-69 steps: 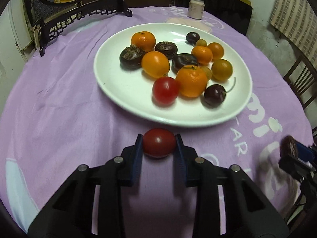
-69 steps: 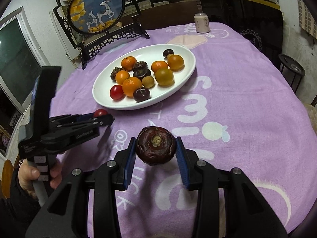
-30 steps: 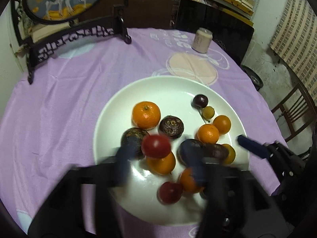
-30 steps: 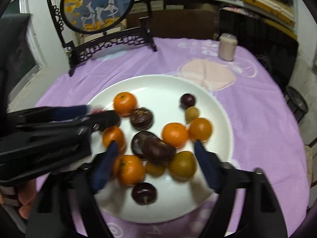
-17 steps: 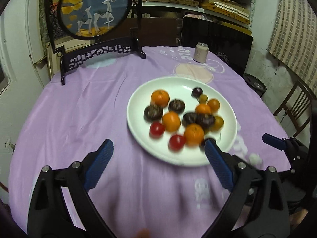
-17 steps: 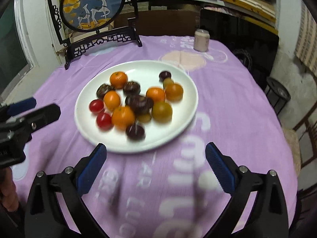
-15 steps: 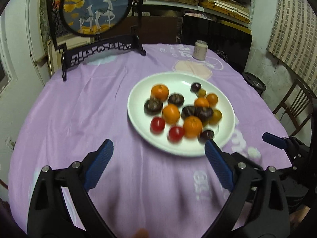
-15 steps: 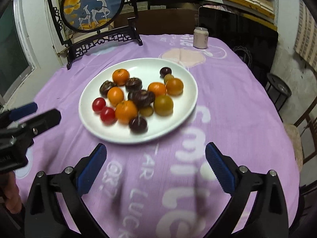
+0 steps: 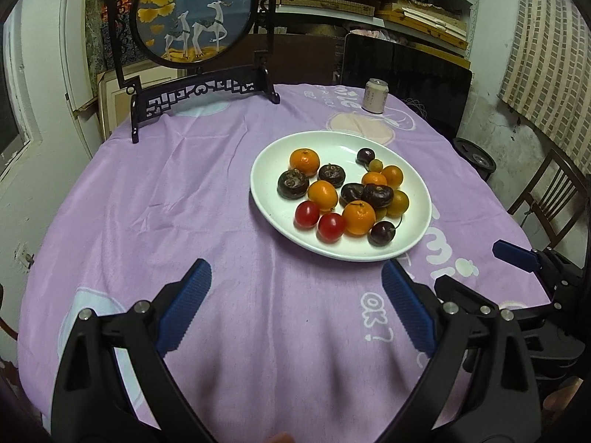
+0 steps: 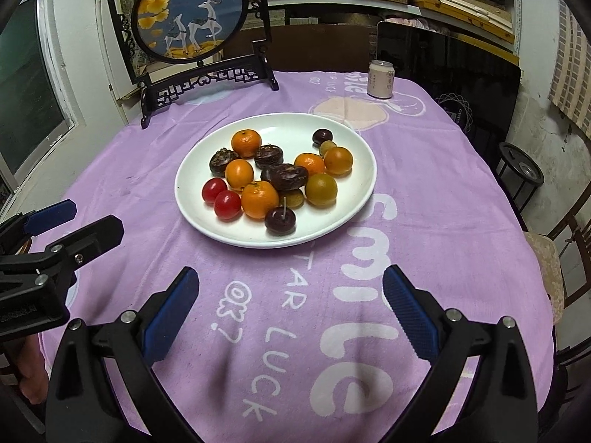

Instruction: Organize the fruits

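One white plate [image 10: 354,199] sits on the purple-clothed desk [image 10: 424,192], holding the fruit. Counted left to right in the right wrist view: two red tomatoes [image 10: 221,196], about five oranges [image 10: 259,194], roughly four wrinkled dark brown fruits [image 10: 289,176], two smooth dark cherries [image 10: 280,219], one olive-yellow round fruit [image 10: 320,189] and two small yellowish ones. The pile overlaps, so the brown fruits and the small yellowish ones cannot be counted with certainty; one yellowish fruit is half hidden behind an orange. Behind the plate stand one round deer picture on a black stand [image 10: 188,14] and one can [image 10: 380,79].

The left claw [image 9: 295,302] is spread wide and empty; the plate lies ahead of it, to the right. The right claw [image 10: 290,297] is likewise spread wide and empty, with the plate straight ahead, well apart from its tips. Each claw appears cut off at the other view's edge.
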The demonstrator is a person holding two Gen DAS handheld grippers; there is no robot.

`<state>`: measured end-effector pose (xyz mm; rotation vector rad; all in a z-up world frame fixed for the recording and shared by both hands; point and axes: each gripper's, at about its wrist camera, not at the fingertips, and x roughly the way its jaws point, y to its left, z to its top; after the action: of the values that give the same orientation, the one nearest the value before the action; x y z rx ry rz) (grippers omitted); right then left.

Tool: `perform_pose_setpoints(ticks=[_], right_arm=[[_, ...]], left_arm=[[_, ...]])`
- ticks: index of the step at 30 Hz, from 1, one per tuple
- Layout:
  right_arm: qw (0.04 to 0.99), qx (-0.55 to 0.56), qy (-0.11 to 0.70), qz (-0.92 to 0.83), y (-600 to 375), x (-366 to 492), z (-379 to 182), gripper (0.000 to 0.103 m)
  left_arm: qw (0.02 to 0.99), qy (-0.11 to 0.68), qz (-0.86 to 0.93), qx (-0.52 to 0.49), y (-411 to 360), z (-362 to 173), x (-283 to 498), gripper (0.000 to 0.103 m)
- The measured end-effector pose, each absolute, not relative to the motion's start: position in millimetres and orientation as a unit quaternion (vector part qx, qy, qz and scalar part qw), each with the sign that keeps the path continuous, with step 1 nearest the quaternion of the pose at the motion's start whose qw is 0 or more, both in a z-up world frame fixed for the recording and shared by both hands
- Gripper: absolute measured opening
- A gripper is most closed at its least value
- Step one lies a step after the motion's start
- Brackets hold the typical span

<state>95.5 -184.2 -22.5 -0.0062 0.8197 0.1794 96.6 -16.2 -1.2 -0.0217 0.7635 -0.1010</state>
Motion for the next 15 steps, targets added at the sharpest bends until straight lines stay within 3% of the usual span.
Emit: perform_pose_setpoints(ticks=[15], right_arm=[[0.912,-0.001,0.398,0.095,-179.6,93.4,-22.3,0.100]], left_arm=[[0.927,0.374,-0.039,-0.008,-14.1,-2.0,94.9,0.095]])
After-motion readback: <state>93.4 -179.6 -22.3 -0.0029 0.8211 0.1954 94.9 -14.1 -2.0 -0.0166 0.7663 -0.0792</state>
